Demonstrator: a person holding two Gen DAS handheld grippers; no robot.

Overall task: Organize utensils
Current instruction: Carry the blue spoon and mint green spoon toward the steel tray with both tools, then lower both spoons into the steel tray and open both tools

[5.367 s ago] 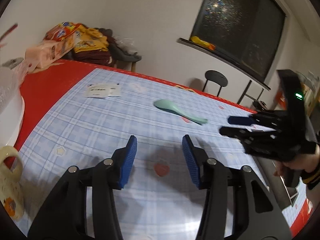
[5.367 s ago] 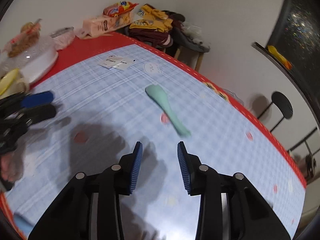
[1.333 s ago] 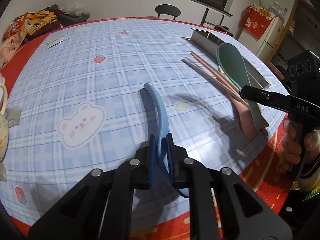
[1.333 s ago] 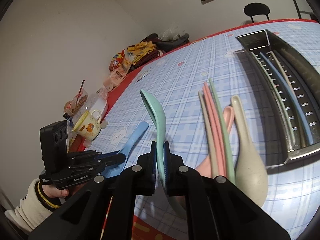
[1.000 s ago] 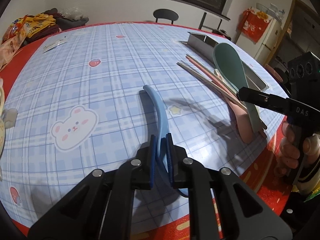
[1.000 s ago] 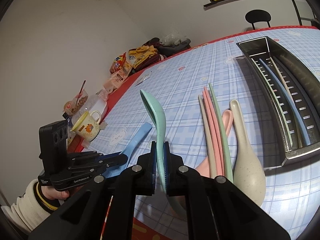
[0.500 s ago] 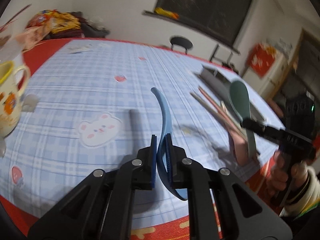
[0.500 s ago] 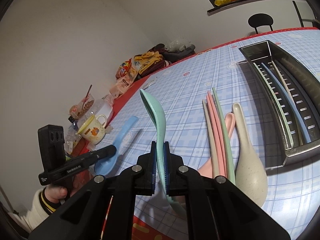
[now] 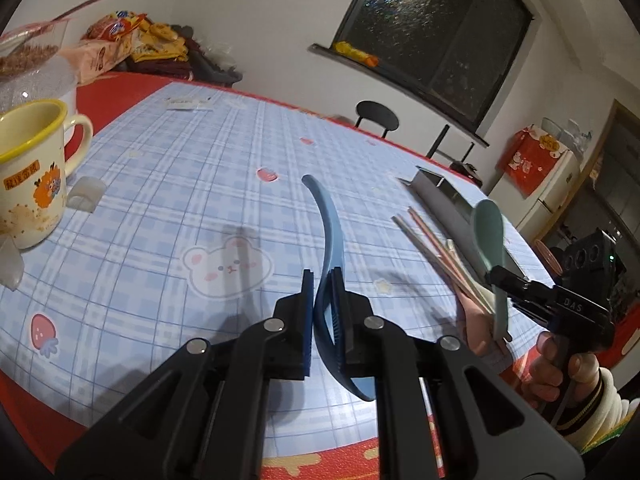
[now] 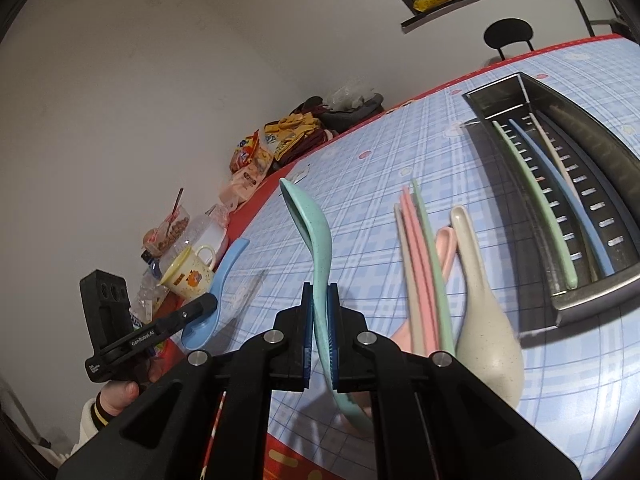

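My left gripper (image 9: 322,280) is shut on a blue rice spoon (image 9: 326,224), held above the checked tablecloth with its handle pointing away. My right gripper (image 10: 320,292) is shut on a mint-green rice spoon (image 10: 310,228), also lifted off the table. Each gripper shows in the other's view: the right one (image 9: 500,280) at the right, the left one (image 10: 208,302) at the lower left. On the cloth lie pink, green and beige chopsticks (image 10: 420,256), a pink spoon (image 10: 446,244) and a beige rice spoon (image 10: 486,316). A metal drainer tray (image 10: 592,304) holds green, blue and beige utensils.
A yellow-rimmed mug (image 9: 30,172) and a clear food container (image 9: 36,68) stand at the table's left edge. Snack bags (image 9: 120,40) and clothes pile up at the far corner. A black chair (image 9: 376,116) stands behind the table. A person's hand (image 9: 560,368) holds the right gripper.
My left gripper has lifted and rolled with the blue spoon, so the mug and far wall came into its view. The right gripper has held almost still with the mint spoon.
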